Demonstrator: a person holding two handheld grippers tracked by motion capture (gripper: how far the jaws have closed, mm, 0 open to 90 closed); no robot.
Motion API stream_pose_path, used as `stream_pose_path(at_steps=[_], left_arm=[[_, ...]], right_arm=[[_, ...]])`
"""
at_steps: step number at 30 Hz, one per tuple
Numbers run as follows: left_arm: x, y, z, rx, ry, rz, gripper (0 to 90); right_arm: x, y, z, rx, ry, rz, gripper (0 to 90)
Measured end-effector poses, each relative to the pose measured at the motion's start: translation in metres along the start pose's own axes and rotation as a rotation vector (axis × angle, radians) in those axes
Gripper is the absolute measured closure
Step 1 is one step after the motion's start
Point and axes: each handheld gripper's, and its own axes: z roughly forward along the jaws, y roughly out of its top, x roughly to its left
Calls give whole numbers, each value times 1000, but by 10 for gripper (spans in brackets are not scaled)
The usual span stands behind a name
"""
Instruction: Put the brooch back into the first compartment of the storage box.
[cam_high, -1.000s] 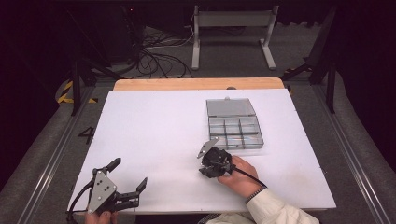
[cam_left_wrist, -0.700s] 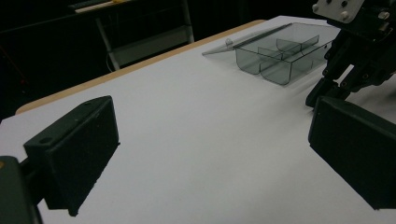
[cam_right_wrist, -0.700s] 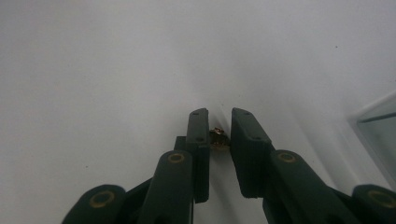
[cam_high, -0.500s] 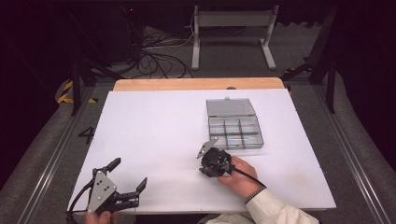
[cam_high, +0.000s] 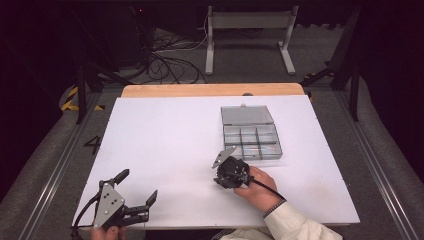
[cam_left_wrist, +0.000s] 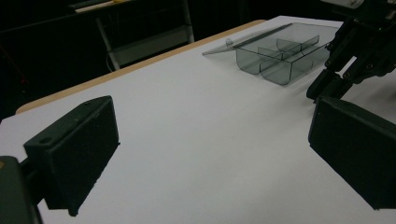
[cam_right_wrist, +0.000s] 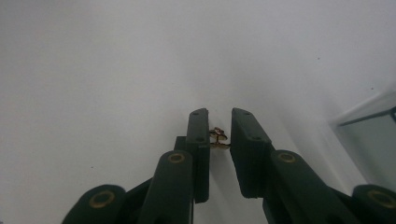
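My right gripper (cam_right_wrist: 219, 122) is clamped on a tiny gold-coloured metal piece (cam_right_wrist: 218, 138), down on the white table (cam_high: 165, 145) just in front of the clear compartment box (cam_high: 252, 140). Left gripper (cam_high: 136, 196) sits at the near left edge, jaws wide apart, nothing in them

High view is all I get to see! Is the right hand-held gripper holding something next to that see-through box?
Observer: Yes. The right gripper view shows the right hand-held gripper shut on a tiny gold piece, pinched between its two black jaws over the white table.
Operator: What about the other one?
Observer: In the left gripper view, the left hand-held gripper stands wide open, with just bare table between its jaws. It faces the clear box.
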Motion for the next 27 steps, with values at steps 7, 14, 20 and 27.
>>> stream_pose_path(at_steps=[7, 14, 20, 27], left_arm=[[0, 0, 0, 1, 0, 0, 24], [0, 0, 0, 1, 0, -1, 24], [0, 0, 0, 1, 0, -2, 23], [0, 0, 0, 0, 0, -2, 24]], right_arm=[[0, 3, -14, -44, -11, -6, 781], [-4, 4, -29, -85, -26, -2, 781], [-6, 4, -36, -109, -29, -2, 781], [-8, 4, -41, -133, -38, 6, 781]])
